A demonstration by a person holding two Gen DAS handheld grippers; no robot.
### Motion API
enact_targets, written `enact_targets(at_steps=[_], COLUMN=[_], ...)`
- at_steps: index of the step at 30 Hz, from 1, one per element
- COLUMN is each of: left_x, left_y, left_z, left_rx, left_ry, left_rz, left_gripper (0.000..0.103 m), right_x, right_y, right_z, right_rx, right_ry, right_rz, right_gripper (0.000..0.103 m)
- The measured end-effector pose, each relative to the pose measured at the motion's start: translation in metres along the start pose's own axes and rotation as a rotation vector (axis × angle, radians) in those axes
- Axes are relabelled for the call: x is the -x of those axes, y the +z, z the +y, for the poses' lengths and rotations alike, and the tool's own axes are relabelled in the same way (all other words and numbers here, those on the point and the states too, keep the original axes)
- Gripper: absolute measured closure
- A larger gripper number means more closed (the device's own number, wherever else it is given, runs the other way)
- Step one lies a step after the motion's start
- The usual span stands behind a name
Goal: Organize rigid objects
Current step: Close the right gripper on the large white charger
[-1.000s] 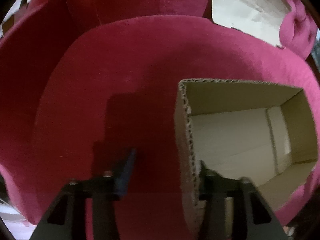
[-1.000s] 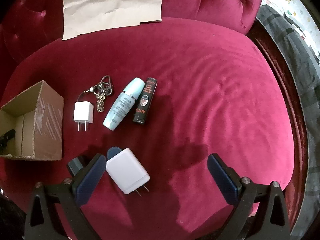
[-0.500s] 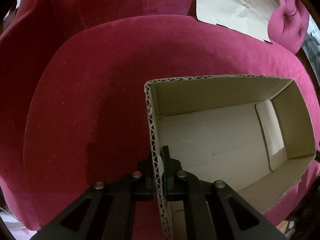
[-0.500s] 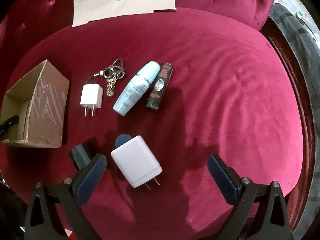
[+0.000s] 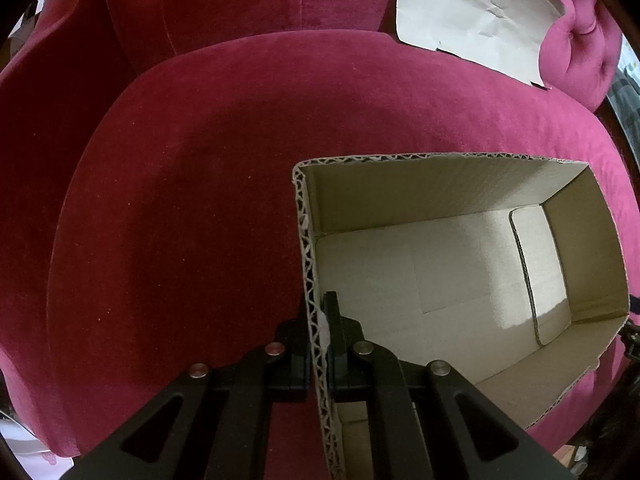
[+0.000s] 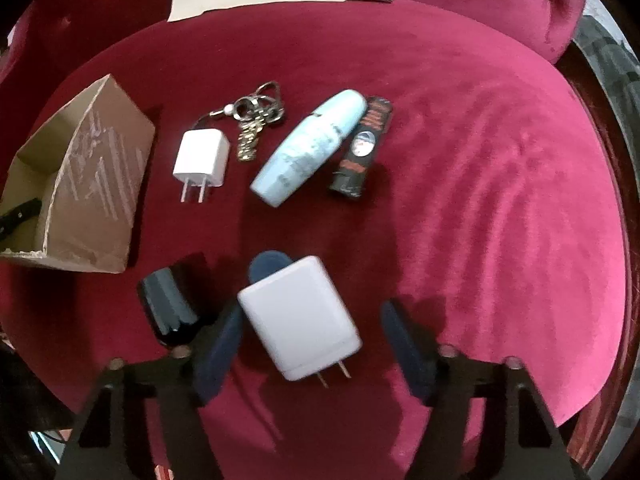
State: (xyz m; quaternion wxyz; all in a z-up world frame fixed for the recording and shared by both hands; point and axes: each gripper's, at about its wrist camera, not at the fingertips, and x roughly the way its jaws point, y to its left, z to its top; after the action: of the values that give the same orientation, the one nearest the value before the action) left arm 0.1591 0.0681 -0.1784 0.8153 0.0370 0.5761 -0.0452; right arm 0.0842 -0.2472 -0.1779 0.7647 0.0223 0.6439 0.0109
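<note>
Left tool (image 5: 319,332): closed on the near wall of the cardboard box (image 5: 440,184), one finger inside, one outside. The box rests on the red seat cushion (image 5: 192,184). Right tool (image 6: 310,344): wide open, straddling the large white charger (image 6: 298,318) without visible contact.

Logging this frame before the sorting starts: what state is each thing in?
cardboard box: open-topped, nothing inside, wall clamped
left gripper: shut on box wall
right gripper: open, straddling large charger
large white charger: lying flat, ungripped
small white charger: flat
blue bottle: on its side
</note>
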Motion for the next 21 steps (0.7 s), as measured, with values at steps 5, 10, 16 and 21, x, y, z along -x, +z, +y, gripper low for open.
enact_targets(at_steps=[5,10,16,21], left_x=[0.002,0.004,0.004,0.004], left_y=[0.002,0.001,-0.003,-0.005], left_z=[-0.001,-0.003,-0.008,-0.010], left_rx=[0.004,0.003,-0.021,-0.019], left_ry=[0.003,0.002,0.022,0.019], left_rz=[0.003,-0.005,-0.014,-0.017], left_gripper=[0.098,0.098,0.098,0.098], right_x=[-0.008,0.000,0.024,0.042], right_y=[-0.001,-0.004,-0.004,-0.001], right_z=[0.008,0.005,0.000,0.001], right_rx=[-0.012,-0.025,-0.025,-0.022], right_ry=[0.022,0.018,0.017,0.010], right_rz=[0.006,0.006,-0.007,-0.028], right_gripper=[0.051,0.051,0.051,0.051])
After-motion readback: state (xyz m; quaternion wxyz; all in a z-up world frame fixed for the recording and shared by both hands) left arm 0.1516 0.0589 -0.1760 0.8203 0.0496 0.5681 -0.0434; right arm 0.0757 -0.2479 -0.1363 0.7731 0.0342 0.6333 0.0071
